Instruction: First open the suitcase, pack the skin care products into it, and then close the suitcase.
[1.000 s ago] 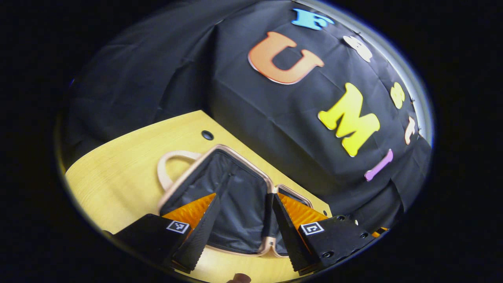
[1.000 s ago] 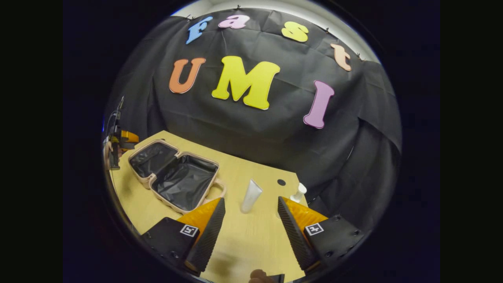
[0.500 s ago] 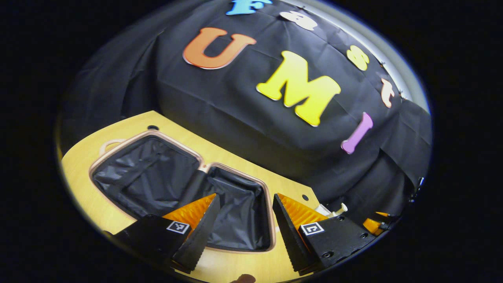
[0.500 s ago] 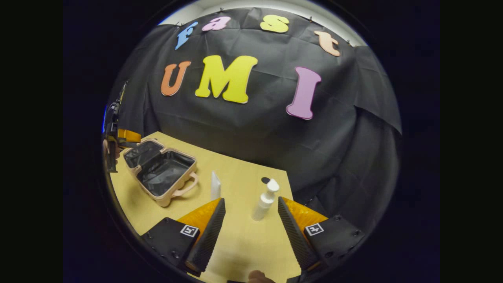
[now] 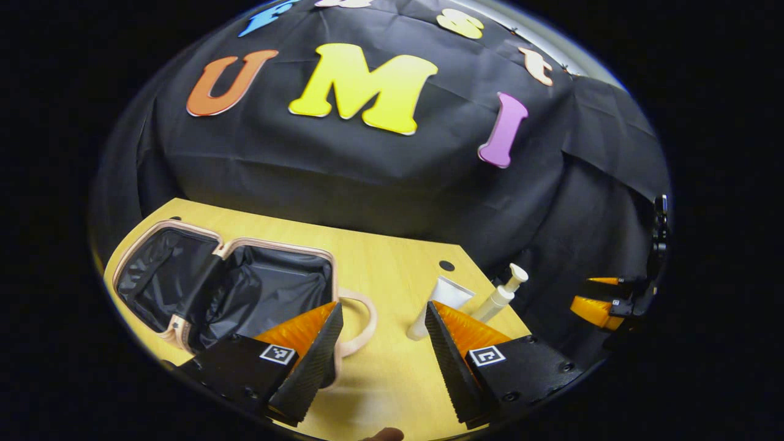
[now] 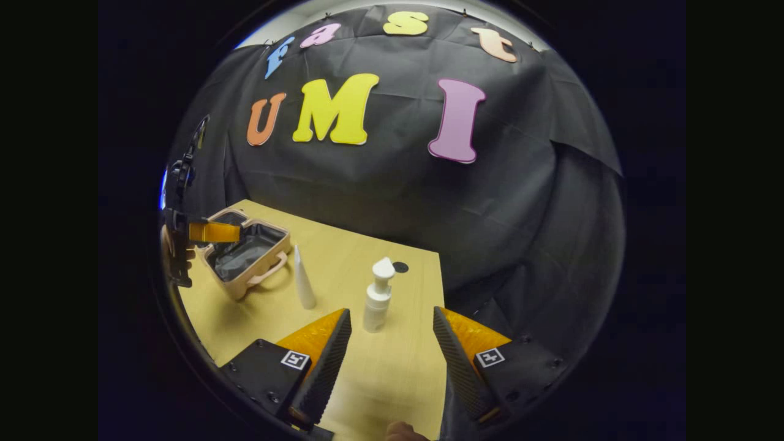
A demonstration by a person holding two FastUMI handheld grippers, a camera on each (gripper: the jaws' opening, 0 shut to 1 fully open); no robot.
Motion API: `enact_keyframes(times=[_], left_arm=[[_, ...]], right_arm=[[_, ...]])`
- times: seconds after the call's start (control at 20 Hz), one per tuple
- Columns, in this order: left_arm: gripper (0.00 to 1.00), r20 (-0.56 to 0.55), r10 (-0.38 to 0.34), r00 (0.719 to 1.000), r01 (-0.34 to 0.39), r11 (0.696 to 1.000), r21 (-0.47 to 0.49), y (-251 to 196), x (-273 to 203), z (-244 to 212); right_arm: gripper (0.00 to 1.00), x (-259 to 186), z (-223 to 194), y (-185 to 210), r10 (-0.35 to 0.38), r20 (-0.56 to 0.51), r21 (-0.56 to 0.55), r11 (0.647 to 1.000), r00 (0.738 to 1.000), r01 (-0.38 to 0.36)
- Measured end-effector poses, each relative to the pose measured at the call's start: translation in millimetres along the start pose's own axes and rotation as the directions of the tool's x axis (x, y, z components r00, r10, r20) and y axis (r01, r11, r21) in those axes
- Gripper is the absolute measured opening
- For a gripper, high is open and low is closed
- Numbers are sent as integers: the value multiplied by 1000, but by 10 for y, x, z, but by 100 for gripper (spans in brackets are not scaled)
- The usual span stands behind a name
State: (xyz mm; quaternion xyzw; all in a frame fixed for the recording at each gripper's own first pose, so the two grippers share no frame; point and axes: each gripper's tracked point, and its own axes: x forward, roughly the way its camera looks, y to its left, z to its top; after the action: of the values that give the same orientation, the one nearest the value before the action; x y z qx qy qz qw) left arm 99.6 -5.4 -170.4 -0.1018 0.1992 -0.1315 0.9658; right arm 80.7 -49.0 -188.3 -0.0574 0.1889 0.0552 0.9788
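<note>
Right gripper view: your right tool hangs spread and empty, pump bottle dead ahead.
Bottle stands upright on the desk, right of the tube and open suitcase; your right tool is nearer.

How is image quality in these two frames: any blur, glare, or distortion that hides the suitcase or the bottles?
Left gripper view: sharp, with strong fisheye bending of the table edge; the open suitcase lining shows soft sheen. Right gripper view: evenly lit, with the pump bottle and tube crisp and casting faint shadows; the suitcase is small near the rim.
</note>
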Motion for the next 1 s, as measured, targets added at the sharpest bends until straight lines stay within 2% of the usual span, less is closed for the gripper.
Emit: enact_keyframes(times=[0.3, 0.65, 0.8, 0.95, 1.0], left_arm=[[87, -107, -38, 994, 49, 993, 107, -472, 554, -491], [87, -150, -53, 987, 68, 993, 96, -581, 1159, -743], [87, -158, -15, 987, 35, 992, 123, -470, 1399, -801], [85, -151, -10, 988, 24, 995, 95, -416, 1520, -801], [93, -162, -16, 987, 31, 995, 94, -428, 1529, -820]], right_arm=[[80, 14, -347, -311, -10, -77, 16, 1000, 997, 11], [80, 0, -597, -516, -35, -142, 30, 999, 989, 40], [80, 4, -669, -547, -52, -163, 19, 998, 985, 56], [80, -35, -766, -571, -60, -183, 16, 998, 981, 64], [80, -31, -790, -554, -58, -191, 21, 998, 980, 63]])
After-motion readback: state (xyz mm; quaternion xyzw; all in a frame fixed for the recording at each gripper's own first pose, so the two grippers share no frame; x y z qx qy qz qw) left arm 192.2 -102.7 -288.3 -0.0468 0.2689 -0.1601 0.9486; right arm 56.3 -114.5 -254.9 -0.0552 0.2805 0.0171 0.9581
